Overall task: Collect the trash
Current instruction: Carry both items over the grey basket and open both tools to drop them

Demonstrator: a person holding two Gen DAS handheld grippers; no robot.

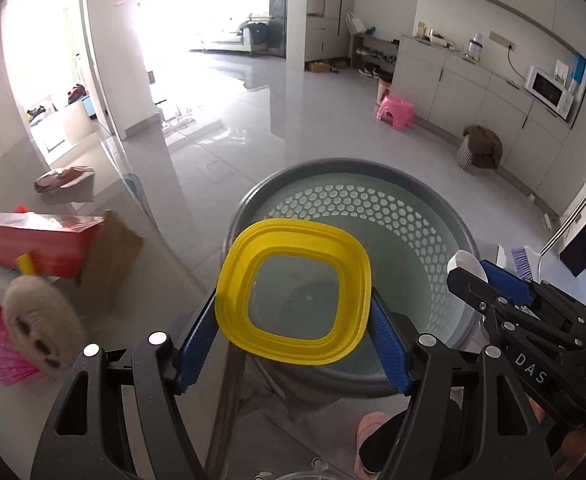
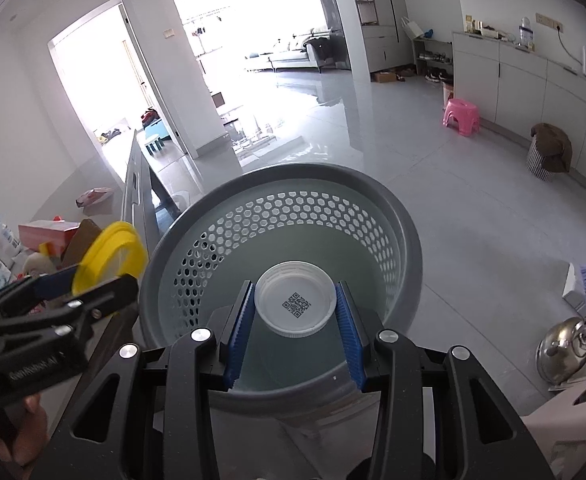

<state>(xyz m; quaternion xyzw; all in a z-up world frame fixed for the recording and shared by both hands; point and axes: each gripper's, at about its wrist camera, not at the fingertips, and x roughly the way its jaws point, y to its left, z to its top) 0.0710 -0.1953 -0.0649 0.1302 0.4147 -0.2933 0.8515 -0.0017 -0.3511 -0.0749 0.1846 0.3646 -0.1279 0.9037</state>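
we see the yellow lid (image 1: 293, 292) clamped between the jaws of the left gripper (image 1: 293, 320), blue pads pressing its two opposite edges; it has a clear centre panel and hangs over the basket's near rim, at about 8 o'clock of the basket opening. the white round lid (image 2: 295, 303), with a qr code on its inner face, is pinched between the narrow-set jaws of the right gripper (image 2: 295, 312), over the basket's inside, toward 6 o'clock. the grey perforated basket (image 2: 397, 216) stands on the tiled floor, just beside the edge of the glass table (image 1: 141, 184).

on the table at 9 o'clock from the yellow lid we note more litter: a red box (image 1: 33, 240), a brown card piece (image 1: 109, 256), a round fuzzy beige thing (image 1: 45, 320), pink mesh (image 1: 13, 364), and farther off a crumpled wrapper (image 1: 65, 178).

out on the floor: a pink stool (image 2: 461, 116), a steel kettle (image 2: 565, 348) at 3 o'clock.
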